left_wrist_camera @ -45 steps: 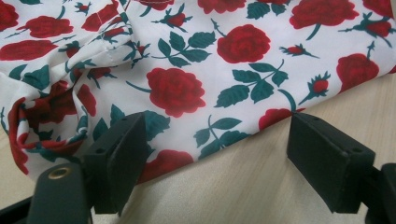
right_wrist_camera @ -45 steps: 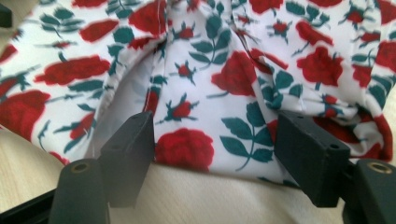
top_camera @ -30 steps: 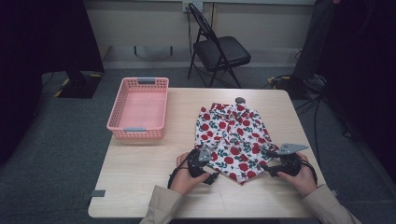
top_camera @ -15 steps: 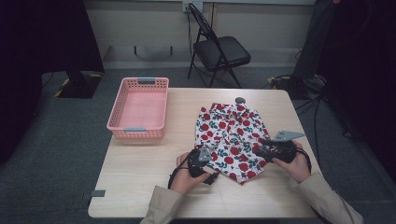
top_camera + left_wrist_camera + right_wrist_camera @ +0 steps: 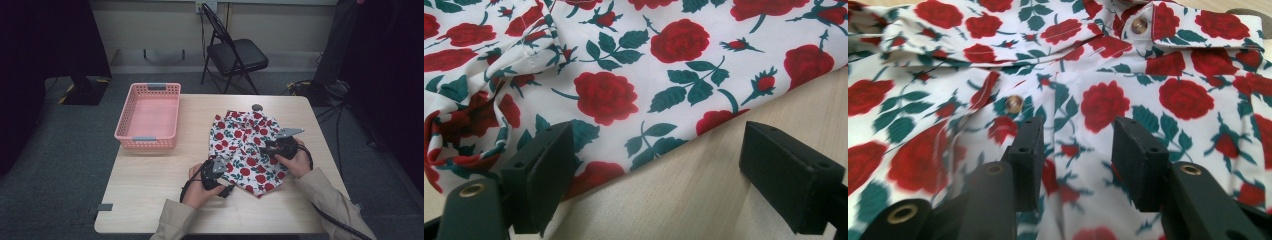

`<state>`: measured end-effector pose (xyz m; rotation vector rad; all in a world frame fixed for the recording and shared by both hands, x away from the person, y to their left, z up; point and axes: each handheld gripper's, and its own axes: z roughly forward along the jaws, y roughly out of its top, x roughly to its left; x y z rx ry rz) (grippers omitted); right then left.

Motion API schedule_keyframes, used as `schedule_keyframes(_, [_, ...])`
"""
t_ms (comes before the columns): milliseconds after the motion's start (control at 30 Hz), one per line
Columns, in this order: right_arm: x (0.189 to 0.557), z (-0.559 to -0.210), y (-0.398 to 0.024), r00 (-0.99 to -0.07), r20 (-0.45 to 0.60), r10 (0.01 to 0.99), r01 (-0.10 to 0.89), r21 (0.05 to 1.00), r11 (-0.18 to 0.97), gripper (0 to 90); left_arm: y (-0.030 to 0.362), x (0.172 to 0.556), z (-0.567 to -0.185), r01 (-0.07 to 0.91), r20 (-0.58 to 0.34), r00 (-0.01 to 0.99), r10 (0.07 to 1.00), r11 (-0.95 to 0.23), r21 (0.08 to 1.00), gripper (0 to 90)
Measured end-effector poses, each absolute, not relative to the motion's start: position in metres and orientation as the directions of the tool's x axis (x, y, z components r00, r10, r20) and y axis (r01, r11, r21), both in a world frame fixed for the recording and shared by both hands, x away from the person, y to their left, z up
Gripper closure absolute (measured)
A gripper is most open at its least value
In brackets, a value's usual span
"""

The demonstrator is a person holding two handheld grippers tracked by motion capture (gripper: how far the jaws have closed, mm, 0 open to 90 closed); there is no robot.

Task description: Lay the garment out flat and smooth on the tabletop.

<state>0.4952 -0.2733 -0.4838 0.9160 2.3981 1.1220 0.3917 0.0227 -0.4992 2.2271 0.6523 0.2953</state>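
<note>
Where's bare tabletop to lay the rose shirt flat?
Bare wood lies between the pink basket and the rose shirt, and along the near edge under the basket. The right half is crowded: shirt, left gripper, right gripper.

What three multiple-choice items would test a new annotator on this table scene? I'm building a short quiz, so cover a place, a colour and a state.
1. Where is the pink basket?
A. on the chair
B. on the table's left part
C. on the floor

2. What colour are the flowers on the rose-print garment?
A. blue
B. yellow
C. red

3. How do the left gripper jaws stand?
A. wide apart
B. clamped on a button
C. holding the basket

Answers: 1 B, the high view shows it left of the garment; 2 C, red roses with green leaves; 3 A, the left gripper view shows a wide gap over the garment's edge.
</note>
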Motion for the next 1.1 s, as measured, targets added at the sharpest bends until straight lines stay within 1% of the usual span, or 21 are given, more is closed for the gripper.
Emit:
schedule_keyframes(67, [0.499, -0.486, -0.27, -0.736, -0.029, 0.676, 0.415, 0.77, 0.485, 58.6, 0.023, 0.392, -0.499, 0.359, 0.003, 0.841, 0.541, -0.563, 0.744, 14.4])
schedule_keyframes(200, [0.502, -0.493, -0.265, -0.748, -0.034, 0.662, 0.418, 0.751, 0.511, 65.3, 0.023, 0.392, -0.499, 0.359, 0.003, 0.841, 0.54, -0.563, 0.744, 14.4])
schedule_keyframes(300, [0.503, -0.495, -0.266, -0.744, -0.031, 0.667, 0.416, 0.76, 0.499, 70.2, 0.023, 0.392, -0.499, 0.359, 0.003, 0.841, 0.541, -0.563, 0.744, 14.4])
schedule_keyframes(433, [0.503, -0.495, -0.267, -0.743, -0.055, 0.667, 0.401, 0.761, 0.51, 83.1, 0.023, 0.392, -0.499, 0.358, 0.005, 0.842, 0.54, -0.565, 0.744, 14.4])
schedule_keyframes(500, [0.503, -0.495, -0.268, -0.743, -0.061, 0.666, 0.396, 0.762, 0.512, 86.4, 0.023, 0.392, -0.499, 0.358, 0.006, 0.841, 0.54, -0.565, 0.743, 14.5])
schedule_keyframes(933, [0.5, -0.494, -0.279, -0.739, -0.045, 0.672, 0.411, 0.76, 0.503, 88.2, 0.016, 0.387, -0.499, 0.352, 0.005, 0.848, 0.53, -0.569, 0.743, 14.5])
schedule_keyframes(1100, [0.5, -0.483, -0.289, -0.728, -0.003, 0.685, 0.408, 0.801, 0.437, 88.2, 0.014, 0.387, -0.499, 0.355, 0.002, 0.846, 0.533, -0.566, 0.744, 14.4])
